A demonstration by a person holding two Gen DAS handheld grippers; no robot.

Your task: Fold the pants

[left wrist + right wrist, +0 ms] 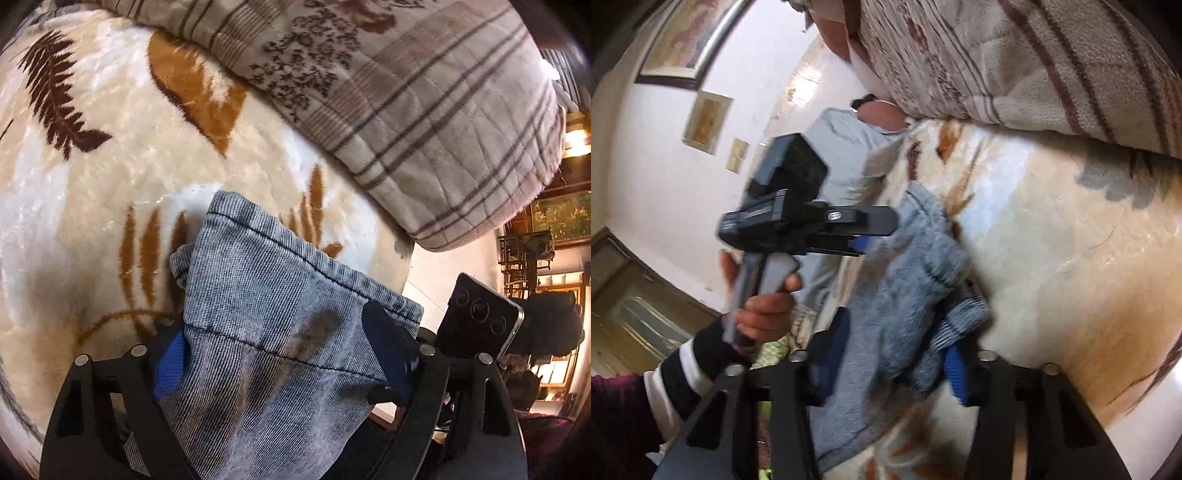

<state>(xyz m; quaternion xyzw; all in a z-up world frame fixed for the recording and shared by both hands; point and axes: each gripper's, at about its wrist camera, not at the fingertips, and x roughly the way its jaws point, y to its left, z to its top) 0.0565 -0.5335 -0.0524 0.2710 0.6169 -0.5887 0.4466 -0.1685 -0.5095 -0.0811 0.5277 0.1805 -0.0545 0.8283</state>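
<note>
The pants are light blue-grey denim. In the left wrist view a hemmed end of the pants [266, 295] lies between the blue pads of my left gripper [280, 354], which is shut on the cloth above the cream blanket. In the right wrist view my right gripper [897, 354] is shut on a bunched fold of the pants [908, 280]. The left gripper [857, 240] also shows there, held in a hand, clamped on the same cloth just beyond.
A cream plush blanket with brown and orange leaf print [110, 166] covers the bed. A striped, flower-patterned quilt [424, 103] is piled along the far side. A phone [480, 314] rides on the other gripper. A white wall with framed pictures [705, 122] is on the left.
</note>
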